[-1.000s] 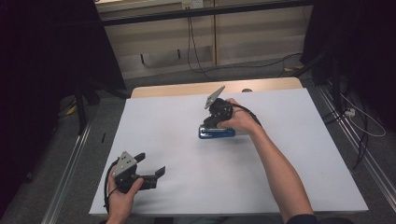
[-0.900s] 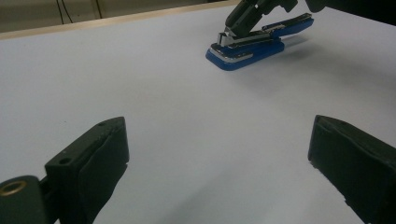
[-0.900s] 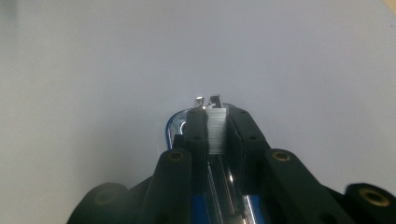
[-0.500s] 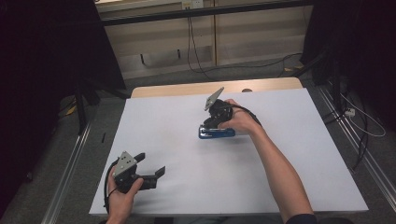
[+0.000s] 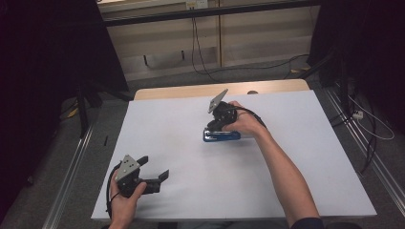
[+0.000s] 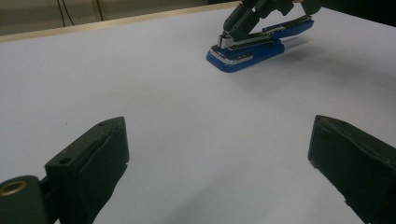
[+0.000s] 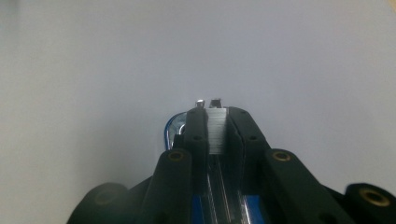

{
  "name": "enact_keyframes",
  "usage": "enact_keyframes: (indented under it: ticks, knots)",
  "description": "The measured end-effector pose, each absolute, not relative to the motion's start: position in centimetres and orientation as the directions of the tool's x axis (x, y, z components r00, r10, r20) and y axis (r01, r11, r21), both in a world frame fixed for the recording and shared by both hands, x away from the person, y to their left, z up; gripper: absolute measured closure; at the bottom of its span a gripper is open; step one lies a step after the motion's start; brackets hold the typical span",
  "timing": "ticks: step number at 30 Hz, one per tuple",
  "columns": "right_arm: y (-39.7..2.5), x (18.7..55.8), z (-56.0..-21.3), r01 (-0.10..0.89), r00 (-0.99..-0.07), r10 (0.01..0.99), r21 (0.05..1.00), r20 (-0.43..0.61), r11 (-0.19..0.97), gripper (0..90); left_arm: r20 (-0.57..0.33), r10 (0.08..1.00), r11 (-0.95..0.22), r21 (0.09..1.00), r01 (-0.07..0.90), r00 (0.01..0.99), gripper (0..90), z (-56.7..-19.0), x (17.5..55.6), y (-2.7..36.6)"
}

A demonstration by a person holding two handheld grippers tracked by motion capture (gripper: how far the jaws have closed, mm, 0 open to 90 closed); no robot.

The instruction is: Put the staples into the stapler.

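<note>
One stapler (image 5: 221, 136) is lying on the white table (image 5: 305, 181), a little past the centre toward twelve o'clock, and your right gripper (image 5: 216, 127) is sitting on top of it. Nothing is shifting between the earlier high views and this one: the stapler is staying put, your right hand is holding the same pose, and your left hand is resting in the same spot. I am reading that as a pause mid-load rather than progress.

In the right gripper view your right gripper (image 7: 217, 122) is pinching a silver strip of staples (image 7: 216, 130) between closed jaws, directly above the open blue stapler (image 7: 173, 129) channel. The left gripper view is showing the stapler (image 6: 254, 46) with its blue top raised clear of the metal rail, so seating the strip looks like the step in hand.

Your left gripper (image 5: 155, 170) is waiting at seven o'clock near the table's front edge, jaws spread wide and gripping nothing, well apart from the stapler.

Counting up: one stapler, one staple strip, two grippers, one table.
</note>
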State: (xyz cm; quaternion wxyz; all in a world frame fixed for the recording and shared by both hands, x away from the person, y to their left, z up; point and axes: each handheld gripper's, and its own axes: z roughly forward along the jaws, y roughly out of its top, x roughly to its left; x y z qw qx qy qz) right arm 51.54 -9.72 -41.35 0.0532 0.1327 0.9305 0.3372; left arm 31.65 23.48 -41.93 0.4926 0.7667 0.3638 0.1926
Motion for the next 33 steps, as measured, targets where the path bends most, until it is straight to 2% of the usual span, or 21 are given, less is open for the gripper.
enact_keyframes:
  ticks: [33]
  knots:
    - [-9.95, 51.67, -41.44, 0.168, -0.971, 0.236, 0.637, -0.023, 0.753, 79.1, -0.062, 0.747, -0.255, 0.893, 0.372, 0.662, 5.3, -41.98, 31.70, 23.49]
